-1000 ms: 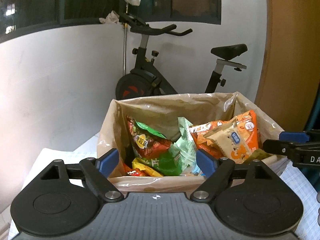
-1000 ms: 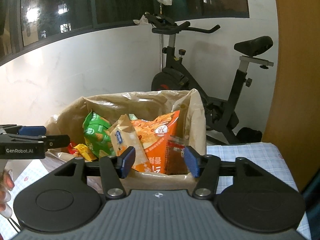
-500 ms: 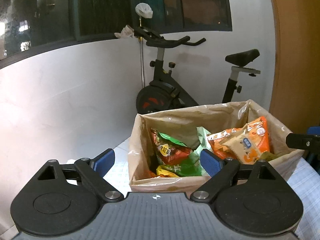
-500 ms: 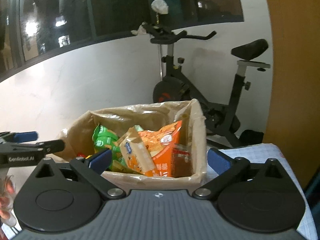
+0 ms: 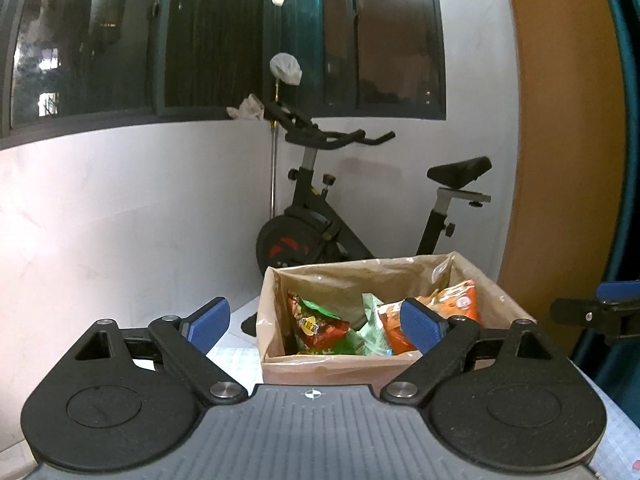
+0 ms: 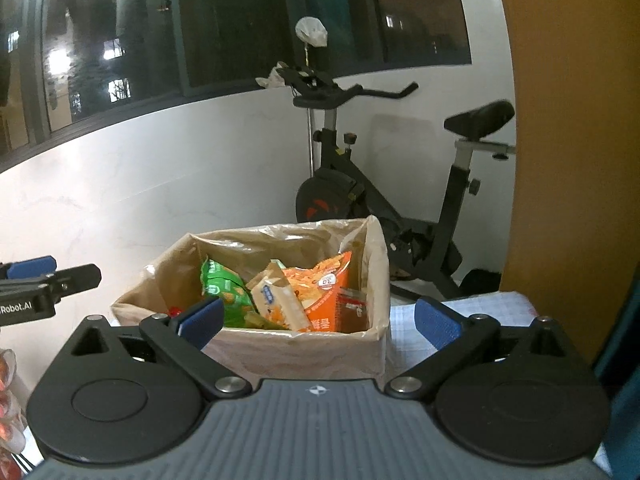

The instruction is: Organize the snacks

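A cardboard box (image 5: 340, 372) lined with a clear plastic bag stands on the table, holding several snack packets. In the left wrist view a red-and-green packet (image 5: 316, 326), a pale green one (image 5: 372, 328) and an orange one (image 5: 456, 304) stand upright inside. The right wrist view shows the box (image 6: 300, 348) with a green packet (image 6: 224, 286), a beige packet (image 6: 276, 296) and an orange packet (image 6: 324, 284). My left gripper (image 5: 316, 324) is open and empty, short of the box's front wall. My right gripper (image 6: 319, 320) is wide open and empty, also short of the box.
A black exercise bike (image 5: 320, 236) stands behind the table against the white wall, under dark windows. A wooden panel (image 5: 560, 120) rises at the right. A checked tablecloth (image 6: 404, 324) covers the table. Part of a hand (image 6: 6, 400) shows at the lower left.
Both grippers have drawn back and upward from the box, which now looks smaller and farther. The right jaws have spread much wider; the left jaws slightly wider.
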Action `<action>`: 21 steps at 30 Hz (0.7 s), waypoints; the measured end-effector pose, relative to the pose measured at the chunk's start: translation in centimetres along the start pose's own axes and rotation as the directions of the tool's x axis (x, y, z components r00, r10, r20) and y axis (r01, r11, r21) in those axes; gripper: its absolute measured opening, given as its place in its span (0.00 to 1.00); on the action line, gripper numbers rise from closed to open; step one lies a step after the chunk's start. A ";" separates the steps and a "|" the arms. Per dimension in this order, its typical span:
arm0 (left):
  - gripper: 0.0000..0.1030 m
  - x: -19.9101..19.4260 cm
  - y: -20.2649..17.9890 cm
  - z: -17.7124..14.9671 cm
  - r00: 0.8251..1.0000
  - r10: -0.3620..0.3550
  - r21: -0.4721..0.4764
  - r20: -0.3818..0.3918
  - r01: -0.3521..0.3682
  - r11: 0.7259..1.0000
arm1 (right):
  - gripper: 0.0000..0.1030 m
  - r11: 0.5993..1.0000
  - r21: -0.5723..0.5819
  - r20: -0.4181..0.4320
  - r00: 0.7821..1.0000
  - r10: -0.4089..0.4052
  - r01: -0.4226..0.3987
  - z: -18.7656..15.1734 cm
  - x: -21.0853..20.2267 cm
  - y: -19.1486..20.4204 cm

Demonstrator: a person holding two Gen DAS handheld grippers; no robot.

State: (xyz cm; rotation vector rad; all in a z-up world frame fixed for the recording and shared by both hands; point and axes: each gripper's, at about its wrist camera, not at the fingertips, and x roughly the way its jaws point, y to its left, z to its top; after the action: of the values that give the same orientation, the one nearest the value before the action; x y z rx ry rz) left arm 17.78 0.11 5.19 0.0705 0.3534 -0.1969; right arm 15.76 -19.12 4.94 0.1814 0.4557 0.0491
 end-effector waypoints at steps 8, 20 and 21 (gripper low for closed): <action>0.91 -6.4 -0.5 1.4 0.998 0.049 -0.010 0.024 -0.049 0.999 | 1.00 0.999 -0.037 0.058 0.998 -0.026 0.028 0.2 -6.1 2.6; 0.91 -11.3 -0.8 2.8 0.993 0.049 -0.014 0.111 -0.048 0.999 | 1.00 0.999 -0.012 0.135 0.990 -0.037 0.038 1.1 -13.1 4.1; 0.91 -11.4 -0.8 2.8 0.992 0.051 -0.012 0.115 -0.050 0.999 | 1.00 0.999 -0.010 0.140 0.989 -0.037 0.039 1.1 -13.3 4.1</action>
State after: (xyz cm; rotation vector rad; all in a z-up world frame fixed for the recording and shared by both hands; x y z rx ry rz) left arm 8.11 1.06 11.79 0.0588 0.2372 -0.1489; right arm 4.29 -16.44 12.48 0.1623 0.3185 0.0017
